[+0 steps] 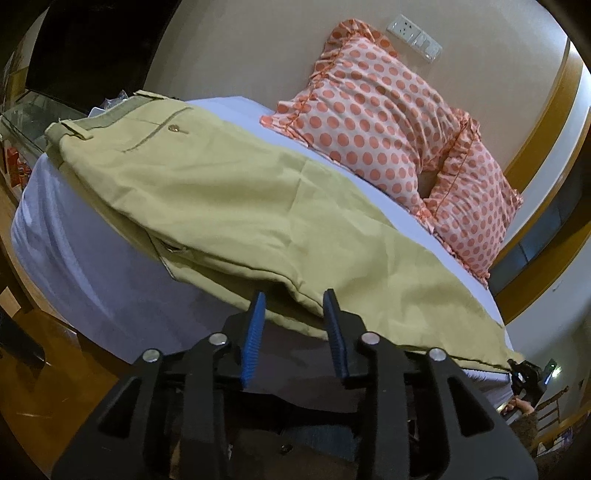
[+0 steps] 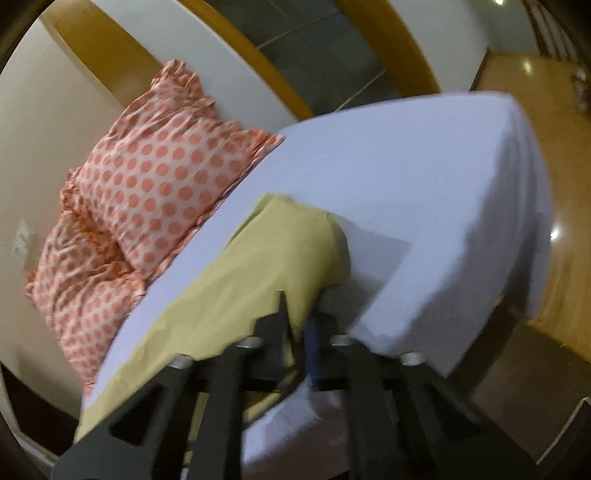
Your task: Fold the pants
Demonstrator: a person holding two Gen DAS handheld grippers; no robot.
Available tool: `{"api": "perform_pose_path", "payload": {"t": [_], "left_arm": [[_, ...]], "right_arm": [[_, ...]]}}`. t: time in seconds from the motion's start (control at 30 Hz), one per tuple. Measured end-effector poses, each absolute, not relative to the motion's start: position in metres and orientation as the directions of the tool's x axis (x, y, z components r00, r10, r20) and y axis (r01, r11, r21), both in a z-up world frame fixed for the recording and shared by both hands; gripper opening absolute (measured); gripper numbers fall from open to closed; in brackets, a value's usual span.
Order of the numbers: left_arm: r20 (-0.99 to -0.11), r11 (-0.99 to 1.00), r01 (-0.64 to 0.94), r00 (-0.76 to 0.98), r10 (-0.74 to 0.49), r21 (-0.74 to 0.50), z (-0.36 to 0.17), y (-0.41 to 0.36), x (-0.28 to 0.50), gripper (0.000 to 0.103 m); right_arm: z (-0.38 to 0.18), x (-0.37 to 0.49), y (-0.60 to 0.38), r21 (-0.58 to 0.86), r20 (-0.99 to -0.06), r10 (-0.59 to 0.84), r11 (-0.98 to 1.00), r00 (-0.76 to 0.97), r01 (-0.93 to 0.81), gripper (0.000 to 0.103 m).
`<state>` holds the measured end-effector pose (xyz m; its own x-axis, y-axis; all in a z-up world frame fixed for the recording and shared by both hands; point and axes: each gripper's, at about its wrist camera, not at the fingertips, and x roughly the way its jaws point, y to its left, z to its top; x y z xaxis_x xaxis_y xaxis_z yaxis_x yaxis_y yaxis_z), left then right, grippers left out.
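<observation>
While the pants [image 1: 236, 206] lie flat along the bed [image 1: 85, 258], waistband at 11 o'clock in the left view, hem trailing to 4 o'clock, two polka-dot pillows [image 1: 388, 122] sit against the wall at 1–2 o'clock, just beside the cloth. A wall socket [image 1: 413, 33] is above them at 1 o'clock. Wood floor [image 1: 33, 369] at 8 o'clock. Left gripper [image 1: 295, 306] is spread, blue pads [image 1: 255, 332] either side of the near pant edge, not clamped. Right gripper [image 2: 297, 325] view is blurred: fingers nearly together with leg fabric between them, but I cannot tell if it pinches. Right view: pants [image 2: 258, 266] at 7–12 o'clock, pillows at 9–10. No containers seen.
</observation>
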<state>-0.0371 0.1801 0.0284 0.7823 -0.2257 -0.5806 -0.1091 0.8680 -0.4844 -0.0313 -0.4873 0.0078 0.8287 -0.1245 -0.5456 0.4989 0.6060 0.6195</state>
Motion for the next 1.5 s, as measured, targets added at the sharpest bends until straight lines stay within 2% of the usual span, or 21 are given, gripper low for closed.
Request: {"api": "perform_pose_path", "payload": {"t": [0.07, 0.13, 0.23, 0.33, 0.43, 0.5, 0.57, 0.63, 0.67, 0.7, 0.77, 0.97, 1.07, 1.23, 1.37, 1.5], "left_arm": [[-0.567, 0.869, -0.102, 0.793, -0.223, -0.485, 0.030, 0.183, -0.041, 0.039], [-0.560, 0.871, -0.104, 0.800, -0.213, -0.480, 0.029, 0.187, -0.045, 0.047], [-0.547, 0.868, -0.103, 0.810, -0.210, -0.486, 0.027, 0.190, -0.051, 0.056], [-0.531, 0.871, -0.081, 0.818, -0.220, -0.485, 0.027, 0.186, -0.057, 0.065], [-0.523, 0.888, -0.039, 0.820, -0.233, -0.457, 0.028, 0.175, -0.061, 0.071], [-0.525, 0.902, -0.007, 0.815, -0.246, -0.433, 0.027, 0.167, -0.062, 0.073], [-0.537, 0.909, 0.010, 0.804, -0.255, -0.417, 0.023, 0.162, -0.061, 0.074], [-0.554, 0.911, 0.017, 0.790, -0.264, -0.411, 0.015, 0.159, -0.056, 0.075], [-0.555, 0.907, 0.023, 0.784, -0.277, -0.420, 0.011, 0.158, -0.053, 0.075], [-0.556, 0.904, 0.027, 0.781, -0.285, -0.426, 0.009, 0.158, -0.051, 0.075], [-0.558, 0.900, 0.031, 0.775, -0.296, -0.434, 0.004, 0.157, -0.042, 0.075], [-0.542, 0.886, 0.024, 0.783, -0.305, -0.463, 0.001, 0.161, -0.025, 0.076], [-0.539, 0.866, 0.009, 0.780, -0.319, -0.500, 0.005, 0.166, -0.022, 0.078], [-0.487, 0.842, -0.050, 0.833, -0.261, -0.538, 0.022, 0.190, -0.023, 0.078], [-0.502, 0.784, -0.186, 0.846, -0.178, -0.592, 0.023, 0.229, -0.003, 0.076], [-0.479, 0.614, -0.299, 0.865, -0.149, -0.731, 0.015, 0.284, 0.008, 0.067]], "right_arm": [[0.025, -0.022, -0.476, 0.608, -0.507, -0.121, 0.652, 0.854, 0.453, 0.004], [0.049, -0.007, -0.453, 0.587, -0.456, -0.082, 0.720, 0.886, 0.369, 0.004], [0.092, 0.031, -0.389, 0.584, -0.356, 0.102, 0.800, 0.929, 0.136, 0.004], [0.118, 0.071, -0.293, 0.585, -0.292, 0.380, 0.797, 0.878, -0.150, 0.004], [0.115, 0.096, -0.194, 0.568, -0.316, 0.599, 0.741, 0.735, -0.360, 0.004], [0.096, 0.106, -0.119, 0.515, -0.450, 0.691, 0.718, 0.566, -0.468, 0.005], [0.079, 0.104, -0.081, 0.489, -0.553, 0.696, 0.716, 0.458, -0.499, 0.014], [0.071, 0.096, -0.077, 0.484, -0.573, 0.688, 0.723, 0.446, -0.494, 0.040], [0.071, 0.092, -0.086, 0.483, -0.559, 0.674, 0.738, 0.483, -0.471, 0.071], [0.074, 0.090, -0.096, 0.484, -0.542, 0.660, 0.751, 0.520, -0.449, 0.086], [0.081, 0.087, -0.122, 0.490, -0.514, 0.622, 0.778, 0.591, -0.393, 0.086], [0.068, 0.093, -0.158, 0.528, -0.545, 0.559, 0.808, 0.625, -0.263, 0.087], [0.059, 0.096, -0.157, 0.545, -0.552, 0.565, 0.801, 0.613, -0.247, 0.087], [0.054, 0.095, -0.150, 0.536, -0.558, 0.575, 0.800, 0.599, -0.269, 0.087], [0.049, 0.094, -0.147, 0.540, -0.559, 0.582, 0.796, 0.591, -0.273, 0.087], [0.049, 0.089, -0.152, 0.541, -0.548, 0.583, 0.794, 0.600, -0.278, 0.087]]}}
